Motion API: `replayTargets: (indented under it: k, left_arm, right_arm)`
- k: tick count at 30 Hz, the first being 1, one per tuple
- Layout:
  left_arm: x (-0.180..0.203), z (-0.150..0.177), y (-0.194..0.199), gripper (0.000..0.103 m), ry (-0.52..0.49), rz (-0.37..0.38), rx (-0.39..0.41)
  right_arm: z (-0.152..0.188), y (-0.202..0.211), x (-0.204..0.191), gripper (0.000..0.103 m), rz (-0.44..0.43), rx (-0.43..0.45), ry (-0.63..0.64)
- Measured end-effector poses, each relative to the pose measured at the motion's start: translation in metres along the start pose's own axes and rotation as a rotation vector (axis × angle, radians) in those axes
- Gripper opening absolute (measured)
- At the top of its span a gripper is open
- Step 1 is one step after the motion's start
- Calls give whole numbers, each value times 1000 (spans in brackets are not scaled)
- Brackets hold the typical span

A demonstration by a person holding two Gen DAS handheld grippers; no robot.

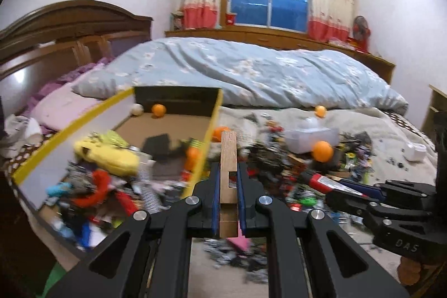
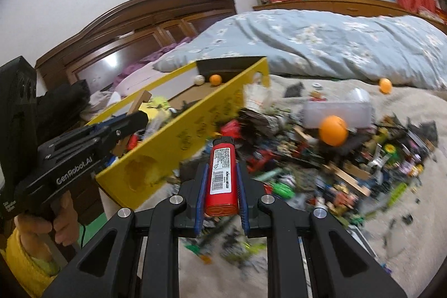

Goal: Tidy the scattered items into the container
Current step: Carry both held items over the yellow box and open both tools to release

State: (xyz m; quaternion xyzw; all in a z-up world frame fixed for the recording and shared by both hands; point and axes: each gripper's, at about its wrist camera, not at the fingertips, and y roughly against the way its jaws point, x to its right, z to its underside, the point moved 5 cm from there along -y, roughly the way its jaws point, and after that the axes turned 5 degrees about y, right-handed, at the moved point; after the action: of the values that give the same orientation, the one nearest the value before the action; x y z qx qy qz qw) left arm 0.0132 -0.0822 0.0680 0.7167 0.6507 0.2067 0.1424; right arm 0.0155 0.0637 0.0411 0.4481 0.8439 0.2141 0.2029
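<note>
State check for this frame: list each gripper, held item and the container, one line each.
left gripper: shut on wooden block
wooden block: held lengthwise between the jaws, lifted
right gripper: shut on red lighter
red lighter: held lengthwise, label up
yellow-edged box: open-topped, partly filled with toys
orange ball: resting on the clutter pile, outside the box

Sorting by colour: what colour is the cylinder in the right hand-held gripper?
Red cylinder with a black cap and white label; the right wrist view shows it best.
</note>
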Motion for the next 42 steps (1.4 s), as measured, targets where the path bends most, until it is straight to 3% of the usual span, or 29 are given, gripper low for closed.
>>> replayTargets:
  k: [11, 23, 35, 38, 42]
  left_arm:
    - [-71, -9, -4, 10, 39, -135, 6]
    - [-128, -11, -23, 10, 63, -213, -14]
    - [-164, -8, -50, 11, 123, -274, -71]
    - [-165, -7, -49, 18, 127, -266, -75]
    - [-158, -9, -45, 51, 104, -271, -61]
  right_arm:
    - [-29, -35, -54, 20, -75, -13, 89]
    - [-60, -93, -103, 20, -146, -42, 109]
    - [-79, -136, -121, 20, -177, -75, 87]
    - [-78, -137, -120, 23, -177, -77, 76]
    - [-76, -128, -117, 25, -162, -64, 86]
